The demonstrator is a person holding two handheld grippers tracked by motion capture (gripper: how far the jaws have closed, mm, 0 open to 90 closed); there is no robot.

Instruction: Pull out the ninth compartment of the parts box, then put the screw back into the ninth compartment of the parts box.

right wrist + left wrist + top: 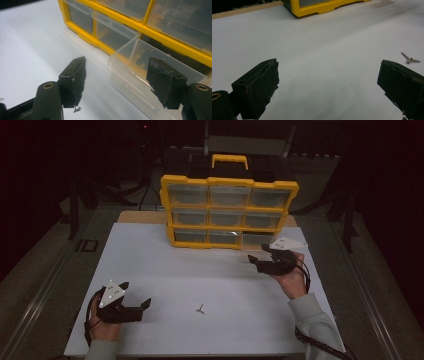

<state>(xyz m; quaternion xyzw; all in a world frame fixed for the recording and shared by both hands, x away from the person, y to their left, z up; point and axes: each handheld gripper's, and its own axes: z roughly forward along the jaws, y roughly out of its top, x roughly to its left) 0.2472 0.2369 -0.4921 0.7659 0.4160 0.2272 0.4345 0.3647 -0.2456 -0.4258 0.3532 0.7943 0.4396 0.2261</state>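
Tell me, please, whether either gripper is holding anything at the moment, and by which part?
Nothing is held. The left gripper is open over bare table, the screw lying beyond one jaw. The right gripper is open beside the pulled-out clear drawer, not gripping it.

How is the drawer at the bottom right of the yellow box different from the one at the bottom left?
The bottom right drawer is pulled out toward the right gripper, while the bottom left drawer sits pushed in, flush with the yellow frame. The right gripper's open jaws sit at the bottom right drawer; the bottom left drawer has no gripper near it. Both are clear plastic drawers in the bottom row of the yellow organizer.
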